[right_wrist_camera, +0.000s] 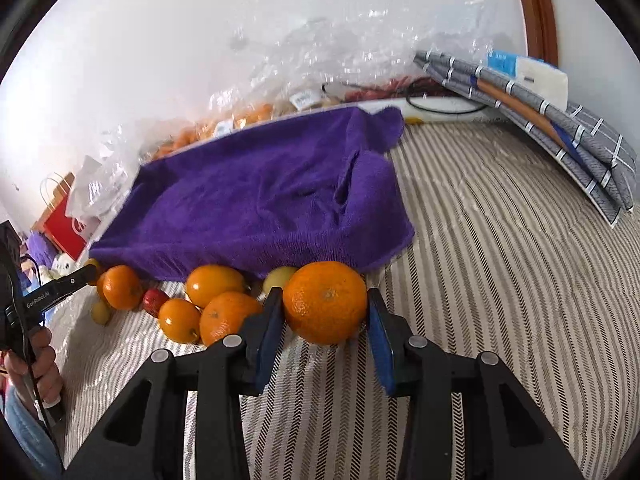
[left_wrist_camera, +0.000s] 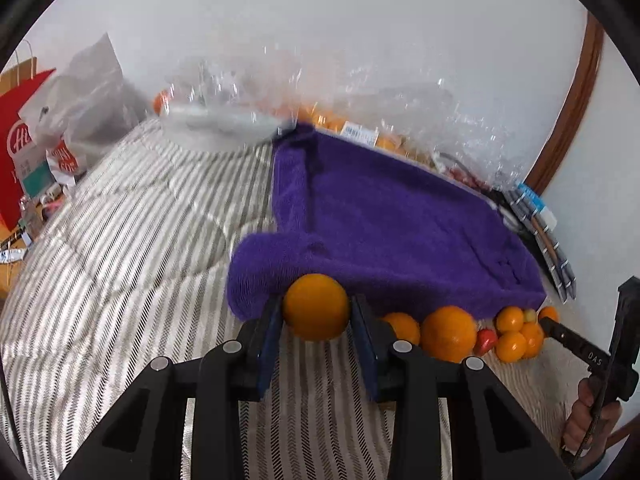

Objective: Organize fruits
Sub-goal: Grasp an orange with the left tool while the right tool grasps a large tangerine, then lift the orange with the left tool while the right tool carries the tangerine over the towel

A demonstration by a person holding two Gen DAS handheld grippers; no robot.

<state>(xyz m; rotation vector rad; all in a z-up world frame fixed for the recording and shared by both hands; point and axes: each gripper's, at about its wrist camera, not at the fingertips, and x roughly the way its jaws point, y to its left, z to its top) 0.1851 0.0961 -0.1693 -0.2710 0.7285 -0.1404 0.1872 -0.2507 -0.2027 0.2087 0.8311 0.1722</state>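
The left hand-held gripper [left_wrist_camera: 316,316] is clenched on a smooth orange [left_wrist_camera: 316,306], its blue pads pressing both sides of the fruit, at the near left corner of the purple towel [left_wrist_camera: 400,220]. The right hand-held gripper [right_wrist_camera: 325,312] likewise grasps a dimpled mandarin [right_wrist_camera: 325,302], held just in front of the towel's near right edge. Both fruits sit straight ahead between their jaws, over the striped bedspread [right_wrist_camera: 500,260].

The towel-covered surface lies directly beyond both grippers and slightly higher, so the coming move is probably forward and up. Neither hand is clearly nearer.

Between the two grippers a loose pile [right_wrist_camera: 192,304] rests on the bed against the towel's edge: in the right wrist view, about five orange fruits, one red and two or three yellowish ones, some partly hidden.
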